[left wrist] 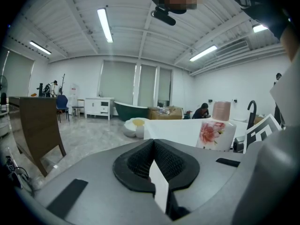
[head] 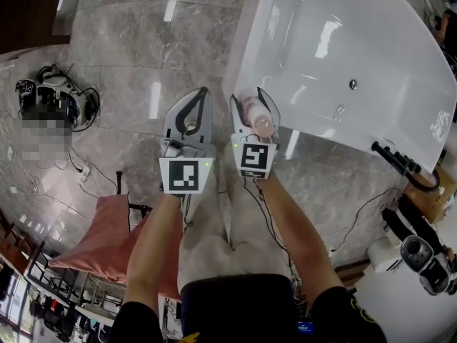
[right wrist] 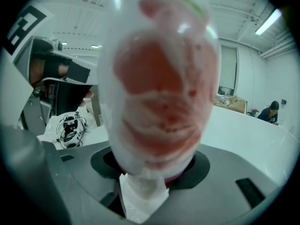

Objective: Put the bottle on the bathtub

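The bottle is white with a red flower print and a pink cap. It stands upright in my right gripper, which is shut on its body, at the near left corner of the white bathtub. In the right gripper view the bottle fills most of the picture between that gripper's jaws. My left gripper hangs just left of it over the marble floor, jaws together and empty. From the left gripper view the bottle shows at the right, in front of the bathtub.
A black hand shower lies on the tub's near right rim. Cables and a small device are on the floor at the left. A pink cushioned seat is near the person's legs. A white machine stands at the lower right.
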Available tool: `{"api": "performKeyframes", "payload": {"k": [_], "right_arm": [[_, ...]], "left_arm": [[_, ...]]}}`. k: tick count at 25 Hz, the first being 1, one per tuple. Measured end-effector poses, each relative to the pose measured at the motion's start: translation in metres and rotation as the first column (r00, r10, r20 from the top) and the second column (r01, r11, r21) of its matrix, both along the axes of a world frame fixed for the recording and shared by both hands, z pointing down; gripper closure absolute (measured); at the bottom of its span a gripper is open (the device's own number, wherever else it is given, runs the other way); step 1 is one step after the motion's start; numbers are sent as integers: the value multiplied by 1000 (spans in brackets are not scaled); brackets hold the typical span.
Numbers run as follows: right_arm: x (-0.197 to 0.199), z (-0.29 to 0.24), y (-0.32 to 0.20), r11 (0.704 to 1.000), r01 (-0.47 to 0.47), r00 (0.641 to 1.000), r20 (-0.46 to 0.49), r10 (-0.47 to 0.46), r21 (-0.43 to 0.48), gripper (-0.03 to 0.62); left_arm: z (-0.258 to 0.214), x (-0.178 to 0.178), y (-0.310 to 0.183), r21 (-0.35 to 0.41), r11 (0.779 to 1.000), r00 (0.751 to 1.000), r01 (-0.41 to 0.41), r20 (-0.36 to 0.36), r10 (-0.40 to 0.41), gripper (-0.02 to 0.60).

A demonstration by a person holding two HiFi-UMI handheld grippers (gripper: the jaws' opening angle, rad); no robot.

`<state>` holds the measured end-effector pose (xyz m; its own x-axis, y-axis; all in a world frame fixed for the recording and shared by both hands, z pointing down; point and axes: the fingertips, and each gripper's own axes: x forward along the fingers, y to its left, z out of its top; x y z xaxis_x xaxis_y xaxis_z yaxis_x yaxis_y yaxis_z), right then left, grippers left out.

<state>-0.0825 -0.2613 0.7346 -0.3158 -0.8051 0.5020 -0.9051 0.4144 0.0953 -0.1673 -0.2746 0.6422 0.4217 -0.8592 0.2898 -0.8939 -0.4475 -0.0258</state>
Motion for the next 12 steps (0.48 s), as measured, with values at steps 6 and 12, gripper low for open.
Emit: {"api": "performKeyframes", "payload": {"k": [6,12], "right_arm": [[-2,-2,1,1000,12,1000,5,-12,9,352],[3,-5,1,1000,19,998,68,-21,24,227]], "left_arm": [[-1,-2,2,-33,996,990,83,-112,-87,568],[-4,-2,3,-15,997,991,81,-109,-82,568]]}}
